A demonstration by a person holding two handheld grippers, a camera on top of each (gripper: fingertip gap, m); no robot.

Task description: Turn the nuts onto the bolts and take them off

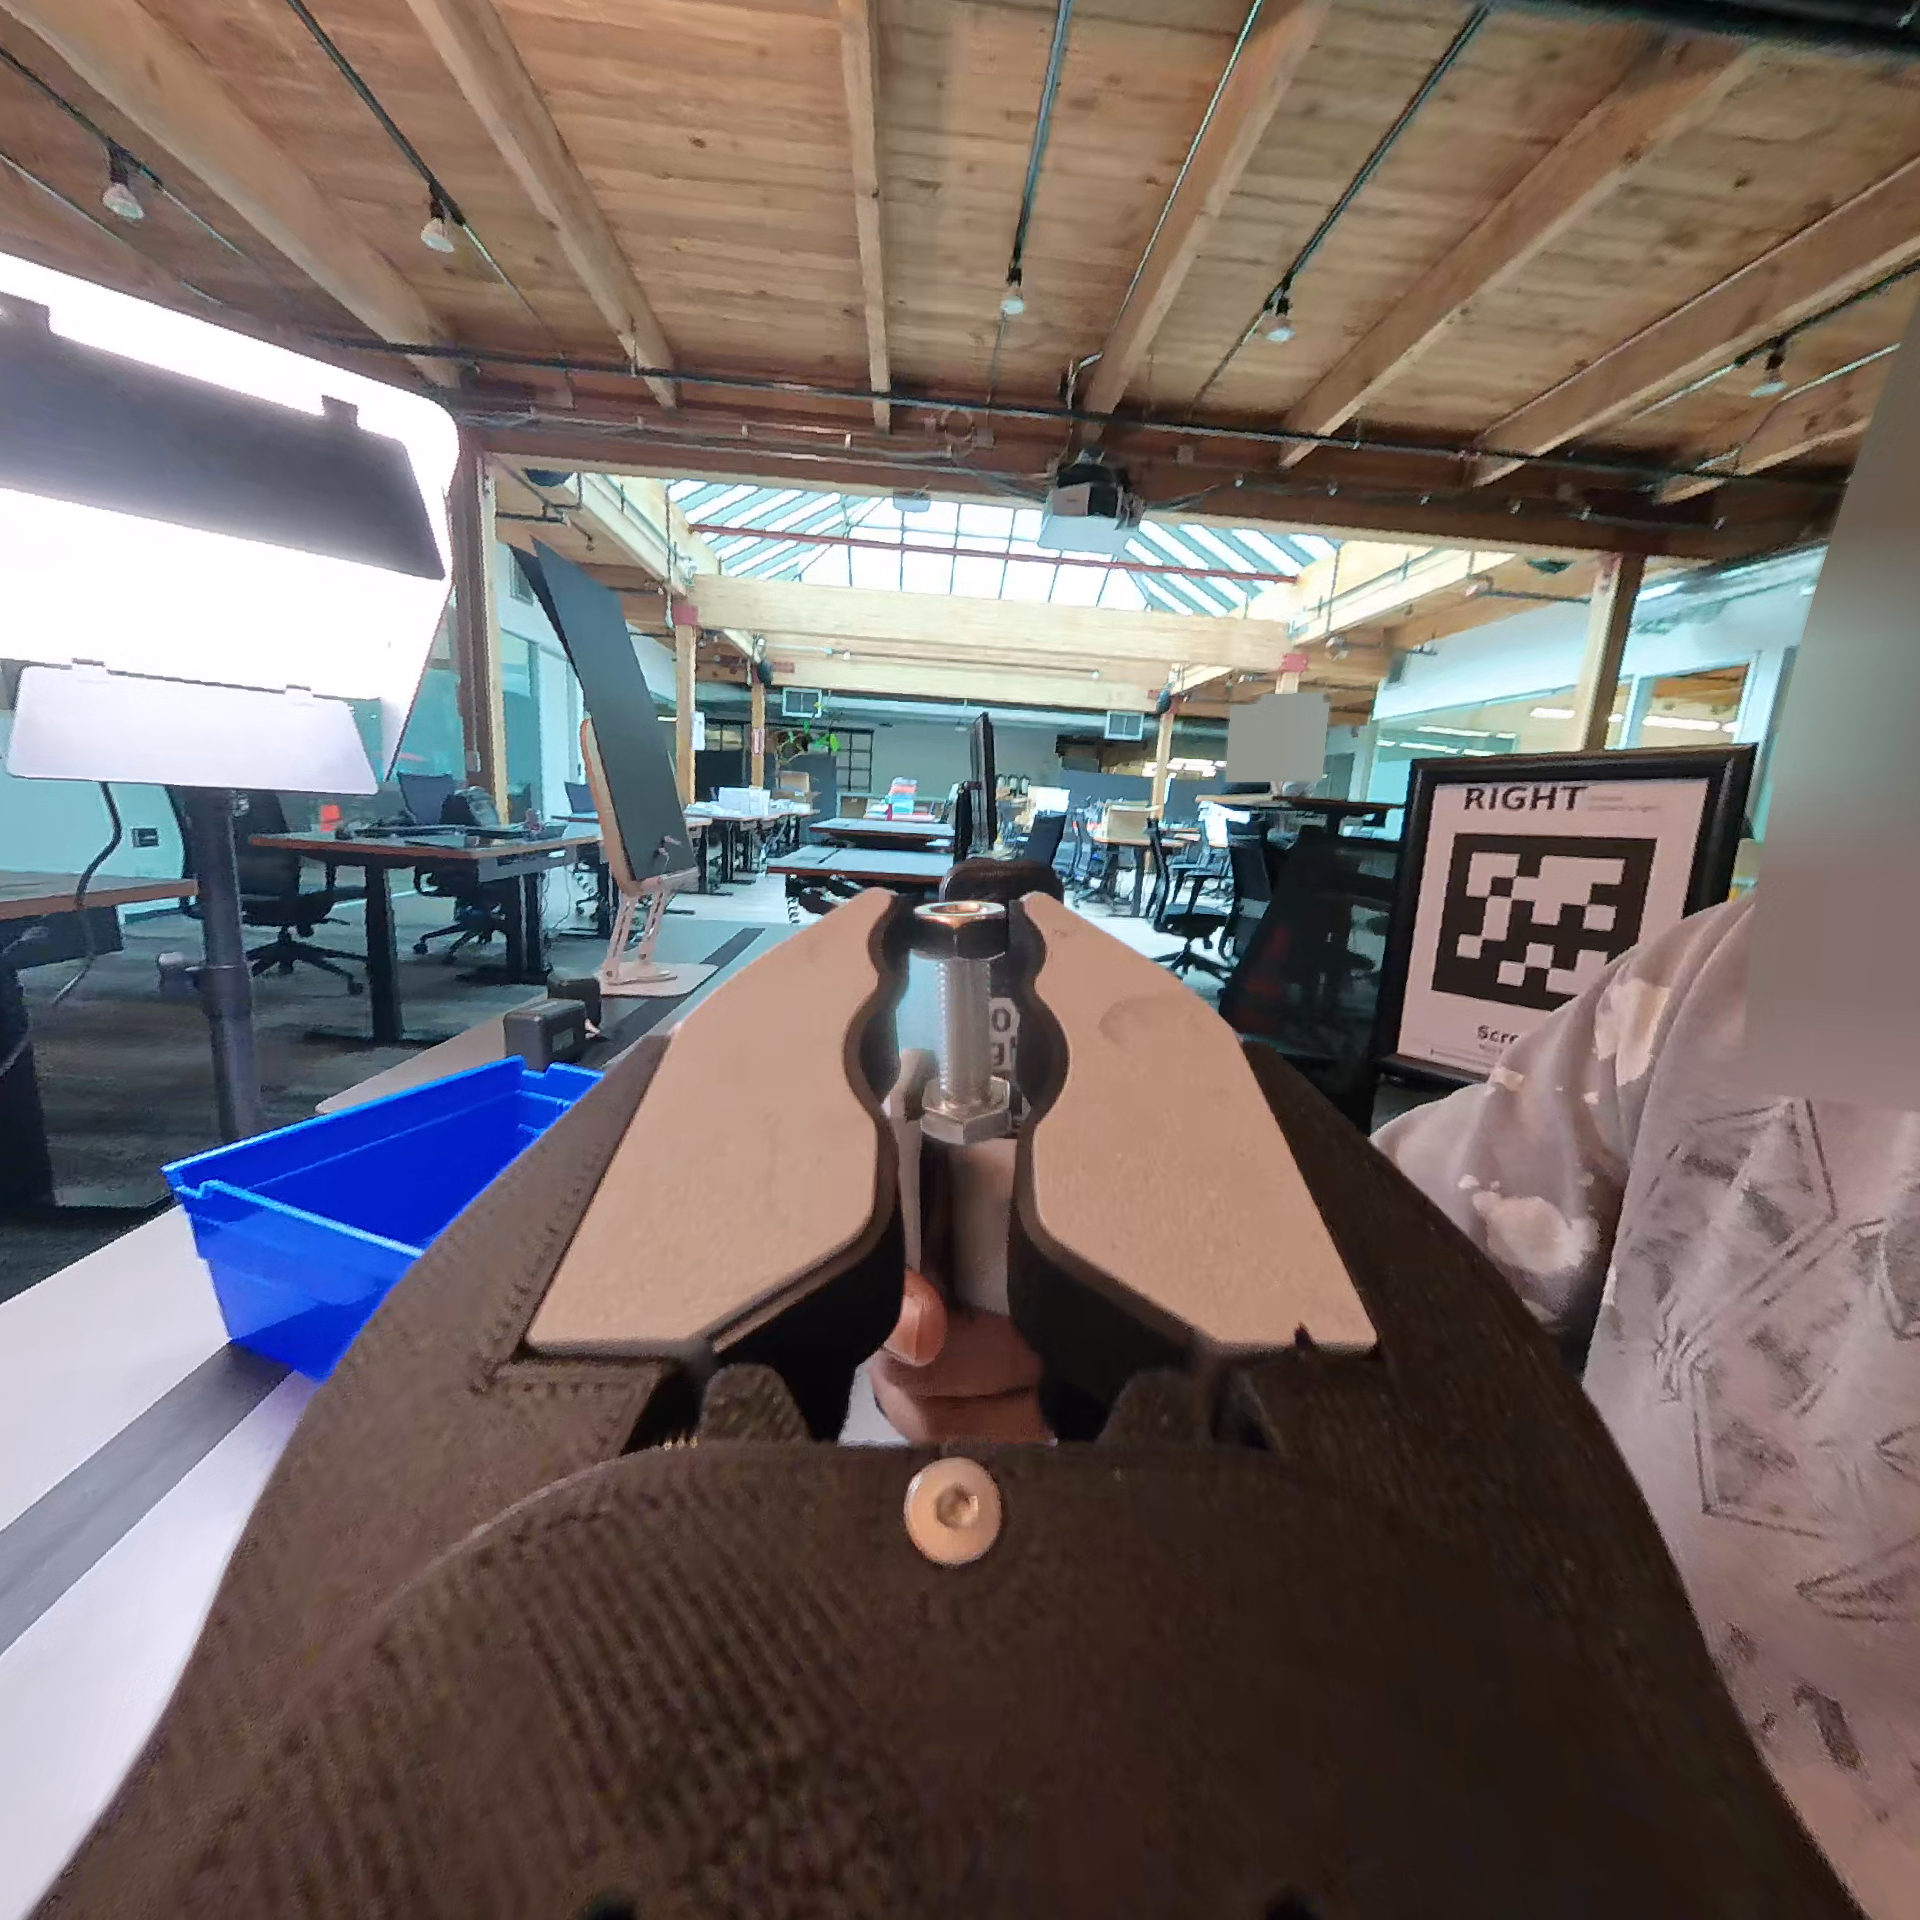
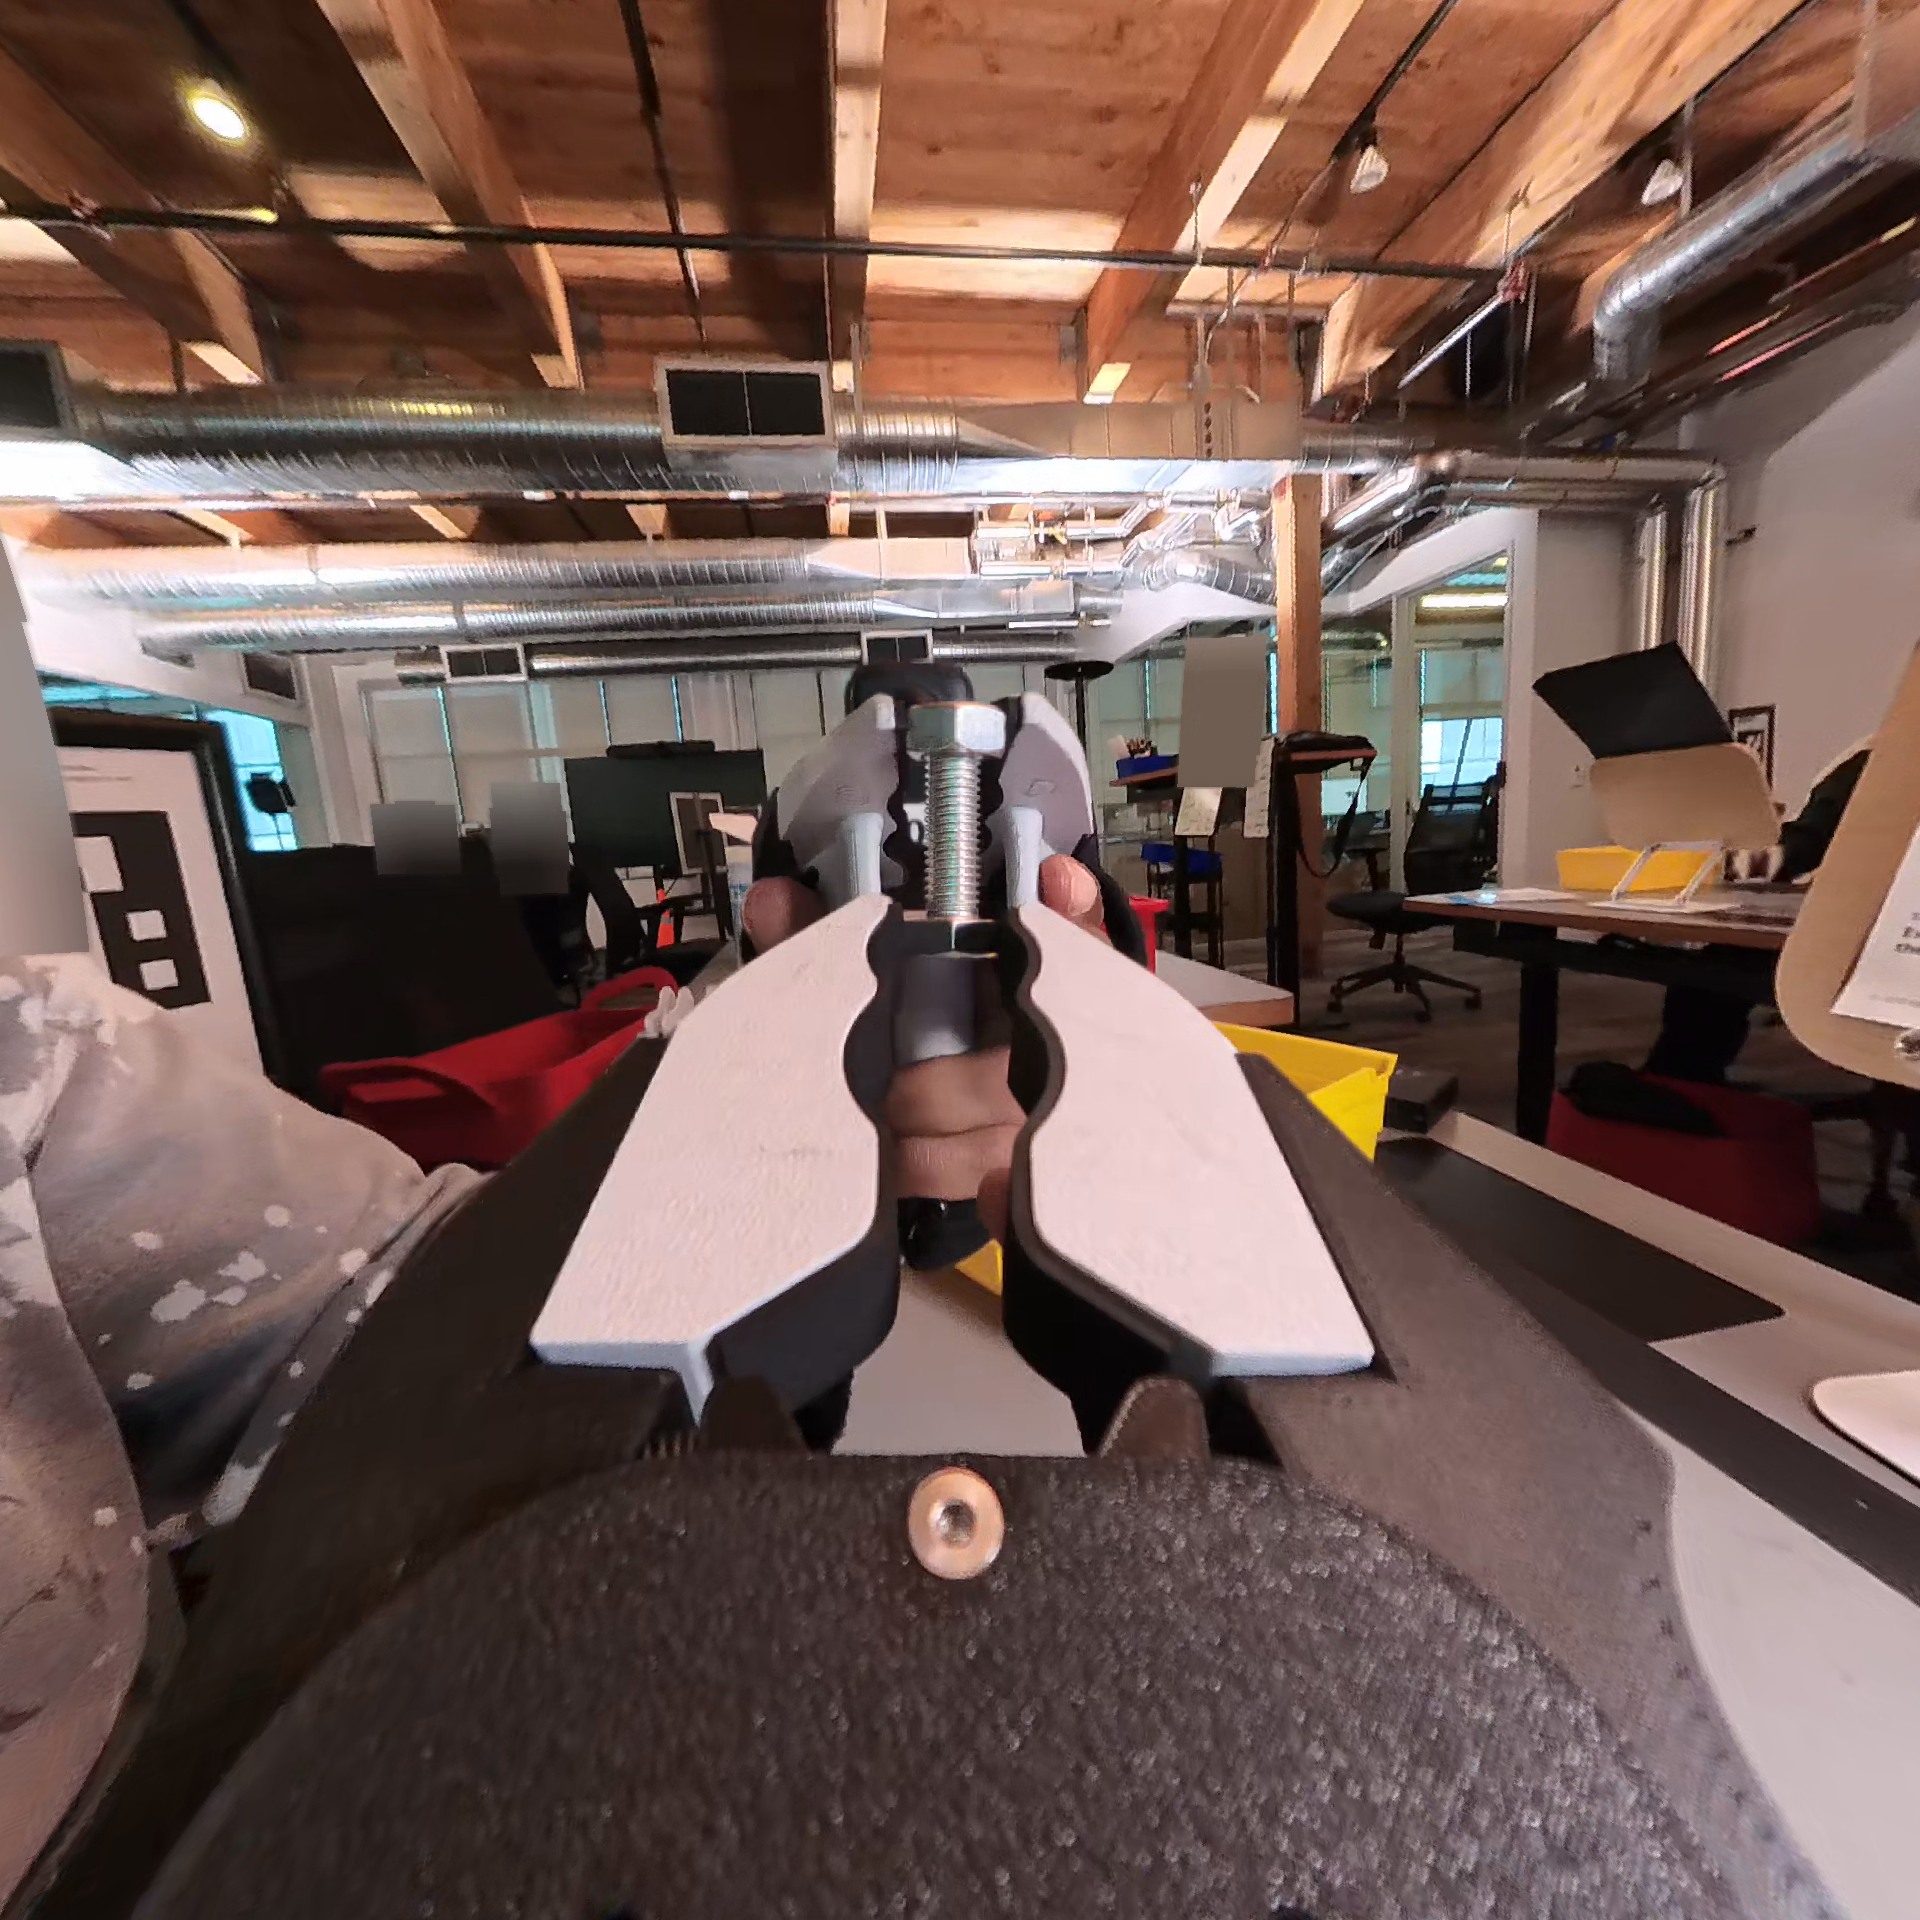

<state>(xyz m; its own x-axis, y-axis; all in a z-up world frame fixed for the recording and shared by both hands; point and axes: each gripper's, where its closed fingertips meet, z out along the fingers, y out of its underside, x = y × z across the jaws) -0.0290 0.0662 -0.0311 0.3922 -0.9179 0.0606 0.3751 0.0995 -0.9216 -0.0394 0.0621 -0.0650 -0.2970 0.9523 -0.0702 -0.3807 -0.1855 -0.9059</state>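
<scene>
Left wrist view, tool: the left gripper [image 1: 961, 914] has matt grey finger plates with wavy inner edges, set in ribbed black printed housings. Its tips are closed on the hexagonal head of the bolt [image 1: 961, 1013].
Left wrist view, bolt: bright threaded steel, running from the clamped head down through the narrow gap between the fingers to the nut [image 1: 961, 1112], a silver hexagon on the thread.
Right wrist view, tool: the right gripper [image 2: 954, 930] has pale, finely grained plates of the same wavy outline. Its tips are pressed in on the nut [image 2: 956, 938], which lies in shadow.
Right wrist view, bolt: the shaft [image 2: 954, 831] rises from the nut to its head, which the left gripper [image 2: 954, 727] pinches farther off.
Hidden parts: the contact faces on the nut are dark and hard to make out. A hand [image 2: 1070, 883] behind the fingers is mostly covered.
Surroundings, left wrist view: a glossy blue bin [image 1: 312, 1236] sits on the white table [image 1: 104, 1351], a framed marker card [image 1: 1558, 914] stands to the right, and a patterned sleeve [image 1: 1714, 1351] is cut off at the edge.
Surroundings, right wrist view: a yellow bin [image 2: 1320, 1081] and a red tub [image 2: 488, 1081] are both partly hidden by the fingers.
</scene>
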